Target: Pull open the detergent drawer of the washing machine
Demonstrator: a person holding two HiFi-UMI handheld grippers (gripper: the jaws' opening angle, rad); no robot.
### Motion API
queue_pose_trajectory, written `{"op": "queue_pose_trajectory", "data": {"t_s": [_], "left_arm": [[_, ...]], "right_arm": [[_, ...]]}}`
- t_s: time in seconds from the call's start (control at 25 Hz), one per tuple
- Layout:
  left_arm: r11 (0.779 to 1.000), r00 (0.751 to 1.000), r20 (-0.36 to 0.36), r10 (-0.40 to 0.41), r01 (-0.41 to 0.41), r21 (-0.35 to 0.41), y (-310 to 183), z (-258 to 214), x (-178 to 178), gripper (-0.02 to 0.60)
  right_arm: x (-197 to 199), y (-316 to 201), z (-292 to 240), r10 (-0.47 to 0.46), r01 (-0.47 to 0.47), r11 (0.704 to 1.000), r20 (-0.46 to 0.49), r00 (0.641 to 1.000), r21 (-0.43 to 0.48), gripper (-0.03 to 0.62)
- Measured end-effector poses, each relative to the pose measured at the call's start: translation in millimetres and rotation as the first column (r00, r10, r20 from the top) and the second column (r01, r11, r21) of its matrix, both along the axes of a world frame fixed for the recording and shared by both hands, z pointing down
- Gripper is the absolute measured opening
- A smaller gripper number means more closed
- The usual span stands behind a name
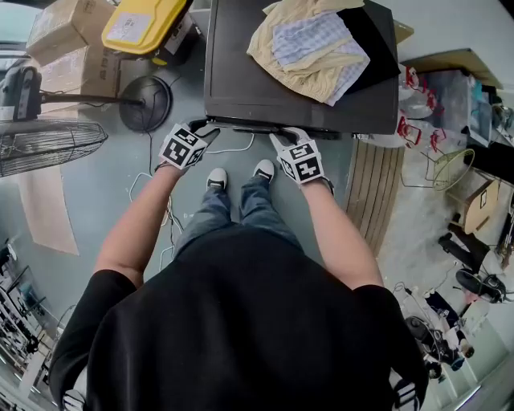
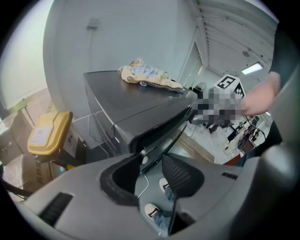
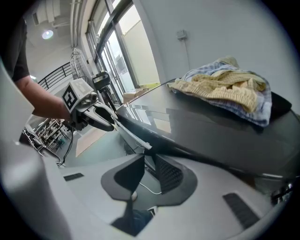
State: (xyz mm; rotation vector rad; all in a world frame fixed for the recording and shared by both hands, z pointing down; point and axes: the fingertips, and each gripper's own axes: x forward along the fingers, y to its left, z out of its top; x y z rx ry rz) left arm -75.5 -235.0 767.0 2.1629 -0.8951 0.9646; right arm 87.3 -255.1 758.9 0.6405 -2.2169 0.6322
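Observation:
A dark washing machine (image 1: 241, 72) stands in front of me with a heap of cream and checked clothes (image 1: 309, 44) on its lid. Both grippers are at its front top edge (image 1: 257, 126). My left gripper (image 1: 202, 128) sits at the left end; in the left gripper view its jaws (image 2: 152, 161) stand wide apart, the edge at their tips and not pinched. My right gripper (image 1: 279, 138) is further right; its jaws (image 3: 146, 159) stand narrow around the thin front lip (image 3: 140, 143), and I cannot see whether the pads press on it. No drawer front shows in any view.
A yellow-lidded bin (image 1: 144, 24) and cardboard boxes (image 1: 68, 40) stand left of the machine, with a floor fan (image 1: 40, 144) and its round base (image 1: 146, 103). A white cable (image 1: 233, 148) lies by my shoes (image 1: 217, 178). Slatted boards (image 1: 377, 193) lie to the right.

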Motion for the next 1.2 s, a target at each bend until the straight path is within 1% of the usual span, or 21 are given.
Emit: {"op": "queue_pose_trajectory", "data": {"t_s": [0.08,0.32,0.52,0.6,0.8,1.04,1.2], "left_arm": [[1.000,1.000,0.006,-0.003,0.003,0.002,2.0,0.2,-0.7,0.138],[0.999,0.999,0.011,-0.045,0.044,0.010,12.4,0.1,2.2,0.137],[0.994,0.994,0.000,-0.109,0.109,0.000,27.1,-1.4,5.4,0.137],[0.992,0.992,-0.003,-0.123,0.123,-0.007,33.7,-2.6,7.1,0.137],[0.993,0.993,-0.011,-0.120,0.120,-0.007,47.9,-1.8,15.8,0.138],[0.996,0.996,-0.030,-0.089,0.089,-0.014,72.5,-4.6,17.1,0.138],[0.996,0.994,-0.050,-0.094,0.093,-0.017,86.5,-4.8,20.4,0.138]], "right_arm": [[0.2,3.1,0.4,-0.014,0.014,1.000,-0.001,1.000,0.001,0.071],[4.3,15.4,0.1,-0.028,0.028,1.000,0.007,1.000,-0.004,0.069],[6.5,29.3,0.1,-0.067,0.067,0.998,0.006,0.998,-0.017,0.069],[8.1,36.3,0.9,-0.076,0.076,0.997,-0.003,0.997,-0.021,0.067],[15.4,47.9,2.5,-0.036,0.035,0.999,-0.011,0.999,-0.026,0.069],[18.0,72.3,2.2,0.001,-0.002,0.999,-0.016,1.000,-0.045,0.071],[21.2,85.9,3.0,0.021,-0.022,0.999,-0.024,0.999,-0.050,0.071]]}}
